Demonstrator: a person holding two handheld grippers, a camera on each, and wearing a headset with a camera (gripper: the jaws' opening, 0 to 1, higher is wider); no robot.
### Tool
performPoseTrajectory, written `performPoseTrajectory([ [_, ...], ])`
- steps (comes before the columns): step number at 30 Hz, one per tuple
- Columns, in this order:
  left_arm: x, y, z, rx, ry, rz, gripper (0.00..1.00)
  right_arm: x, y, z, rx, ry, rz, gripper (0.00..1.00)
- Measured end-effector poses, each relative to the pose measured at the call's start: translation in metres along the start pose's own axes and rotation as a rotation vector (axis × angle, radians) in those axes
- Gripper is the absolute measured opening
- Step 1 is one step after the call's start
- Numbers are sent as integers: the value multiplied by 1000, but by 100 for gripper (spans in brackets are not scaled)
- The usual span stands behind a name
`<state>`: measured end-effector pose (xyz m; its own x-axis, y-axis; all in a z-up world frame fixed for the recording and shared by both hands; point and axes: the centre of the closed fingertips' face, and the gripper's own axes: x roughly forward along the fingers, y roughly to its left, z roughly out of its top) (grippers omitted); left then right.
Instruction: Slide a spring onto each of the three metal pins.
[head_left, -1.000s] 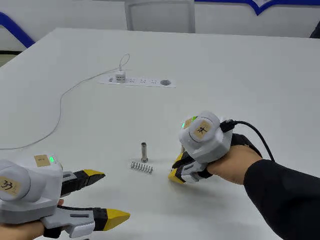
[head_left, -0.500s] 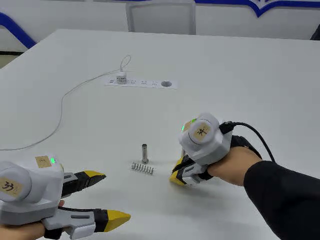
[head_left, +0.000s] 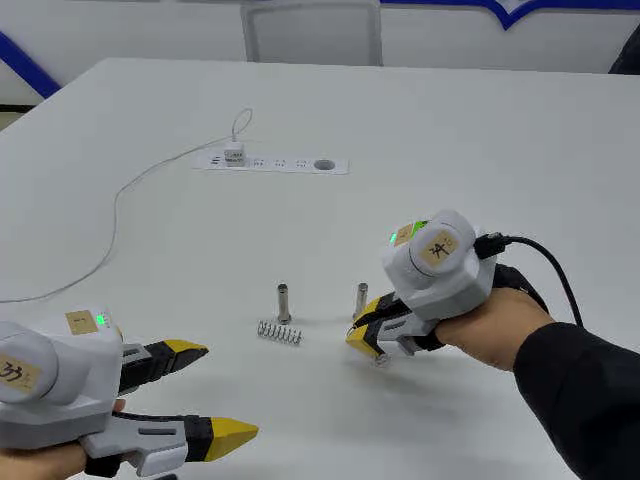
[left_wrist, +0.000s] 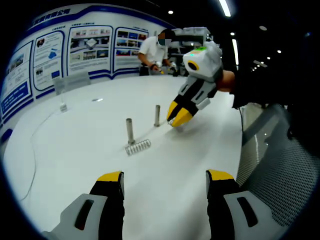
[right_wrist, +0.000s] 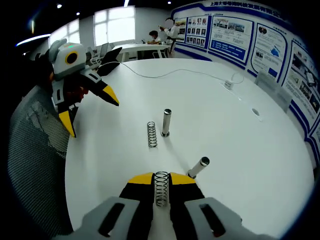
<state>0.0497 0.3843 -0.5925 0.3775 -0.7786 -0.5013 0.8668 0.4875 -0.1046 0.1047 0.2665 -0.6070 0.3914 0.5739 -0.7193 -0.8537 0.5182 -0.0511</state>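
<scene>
Lying flat on the table, a loose spring rests just beside the upright first pin. The second pin stands near it, just beside the right gripper, whose jaws are pinched on a held spring. The left gripper hovers well apart, jaws spread wide, holding nothing.

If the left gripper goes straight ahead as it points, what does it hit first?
Probably the right gripper, next to the farther pin; the loose spring and nearer pin sit just left of that line.
</scene>
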Motion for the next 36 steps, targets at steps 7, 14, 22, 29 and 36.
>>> performPoseTrajectory([
  [7,0,1,0,1,0,-1,68,-9,-5,1,28,-30,-20,12],
  [14,0,2,-1,2,1,-1,68,-16,-8,4,56,-58,-32,12],
  [22,0,2,-1,3,2,-1,68,-27,-10,12,65,-86,-46,12],
  [29,0,2,-1,5,4,-2,68,-40,-13,27,58,-119,-64,12],
  [36,0,2,-1,5,3,0,68,-51,-22,45,50,-159,-88,12],
])
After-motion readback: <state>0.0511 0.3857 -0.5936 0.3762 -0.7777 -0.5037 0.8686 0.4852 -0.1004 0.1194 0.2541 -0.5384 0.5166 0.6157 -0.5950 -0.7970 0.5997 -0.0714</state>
